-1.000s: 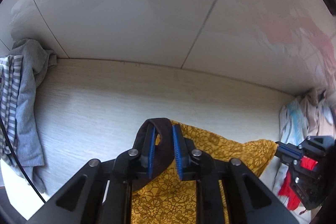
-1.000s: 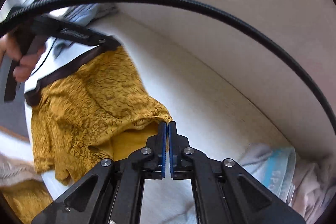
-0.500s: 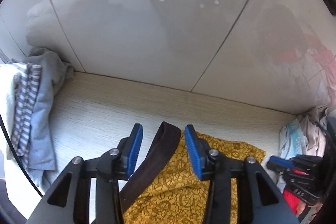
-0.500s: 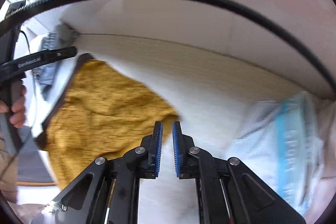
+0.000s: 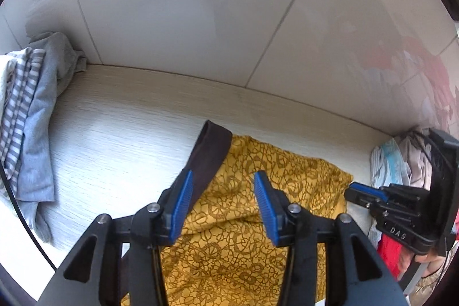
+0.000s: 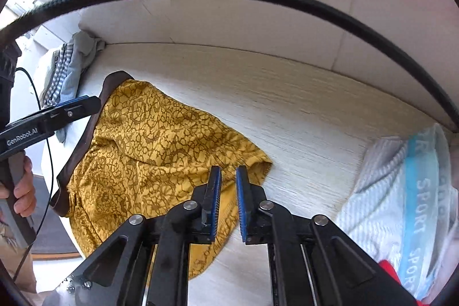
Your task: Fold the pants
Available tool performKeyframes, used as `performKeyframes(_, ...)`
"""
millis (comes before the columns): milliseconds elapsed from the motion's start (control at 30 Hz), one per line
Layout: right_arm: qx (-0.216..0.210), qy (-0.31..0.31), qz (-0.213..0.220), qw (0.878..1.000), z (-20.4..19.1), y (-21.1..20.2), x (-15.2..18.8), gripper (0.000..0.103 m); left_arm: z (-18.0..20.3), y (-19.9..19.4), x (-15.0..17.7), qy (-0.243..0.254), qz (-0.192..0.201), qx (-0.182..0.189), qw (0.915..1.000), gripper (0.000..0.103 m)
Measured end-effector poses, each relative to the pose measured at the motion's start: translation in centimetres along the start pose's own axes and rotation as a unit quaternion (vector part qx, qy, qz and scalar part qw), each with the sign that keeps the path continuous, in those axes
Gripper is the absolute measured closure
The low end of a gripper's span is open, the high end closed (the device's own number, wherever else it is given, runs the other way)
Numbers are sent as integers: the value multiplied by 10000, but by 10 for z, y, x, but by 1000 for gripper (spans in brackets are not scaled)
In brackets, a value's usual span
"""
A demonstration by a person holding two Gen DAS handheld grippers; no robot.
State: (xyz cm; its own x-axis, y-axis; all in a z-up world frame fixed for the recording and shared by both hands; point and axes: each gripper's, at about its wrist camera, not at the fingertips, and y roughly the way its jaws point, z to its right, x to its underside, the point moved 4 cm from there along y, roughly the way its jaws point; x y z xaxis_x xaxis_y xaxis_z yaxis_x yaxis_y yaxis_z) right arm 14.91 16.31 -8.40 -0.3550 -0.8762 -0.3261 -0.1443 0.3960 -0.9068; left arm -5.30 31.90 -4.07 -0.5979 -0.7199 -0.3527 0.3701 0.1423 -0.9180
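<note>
Two claws (image 5: 221, 201) (image 6: 228, 191) parted, yellow pants (image 6: 160, 151) flat

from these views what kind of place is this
Probably a home laundry or folding spot: a pale wood-grain counter against a tiled wall, with yellow pants spread out and clothes piles at both ends.

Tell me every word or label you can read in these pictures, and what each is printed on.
"GenRobot.AI": on the left gripper, its black side, seen from the right wrist.
"DAS": on the right gripper, its black body, seen from the left wrist.
"SPORT": repeated along the blue band of the white garment; the topmost repeat is cut off.
</note>
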Motion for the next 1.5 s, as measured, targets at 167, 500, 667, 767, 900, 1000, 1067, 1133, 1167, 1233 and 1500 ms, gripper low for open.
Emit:
performKeyframes(167, 125, 90, -91, 9998, 6, 5, 1, 91, 5, 4, -3, 82, -41, 45, 9999, 57)
performKeyframes(500, -88, -191, 173, 9996, -7, 1, -15, 100, 8, 20, -8, 203, -136, 51, 9997, 57)
performKeyframes(667, 179, 109, 720, 9972, 14, -26, -32, 100, 12, 37, -17, 503, -123, -376, 9979, 57)
performKeyframes(767, 360, 310, 544, 9974, 30, -15, -38, 100, 11, 53, -23, 577, -158, -562, 9966, 57)
performKeyframes(900, 555, 221, 260, 9979, 31, 8, -39, 94, 12, 68, -31, 763, -44, -787, 9940, 54)
performKeyframes(1000, 742, 155, 328, 9966, 26, 2, -38, 87, 11, 69, -34, 717, -63, -764, 9945, 54)
performKeyframes(1067, 841, 98, 374, 9957, 21, -3, -33, 82, 10, 59, -32, 678, 9, -739, 9950, 54)
performKeyframes(1133, 1022, -67, 451, 9937, 12, -9, -27, 80, 8, 50, -28, 683, 53, -721, 9950, 54)
performKeyframes(1167, 1094, -137, 478, 9928, 6, -10, -24, 80, 8, 47, -27, 689, 83, -706, 9951, 54)
performKeyframes(1233, 1131, -187, 497, 9922, 3, -12, -15, 80, 7, 35, -22, 728, 166, -673, 9949, 53)
performKeyframes(1500, 1202, -389, 444, 9910, -22, -13, 17, 77, 19, 22, -29, 1007, 352, -692, 9919, 47)
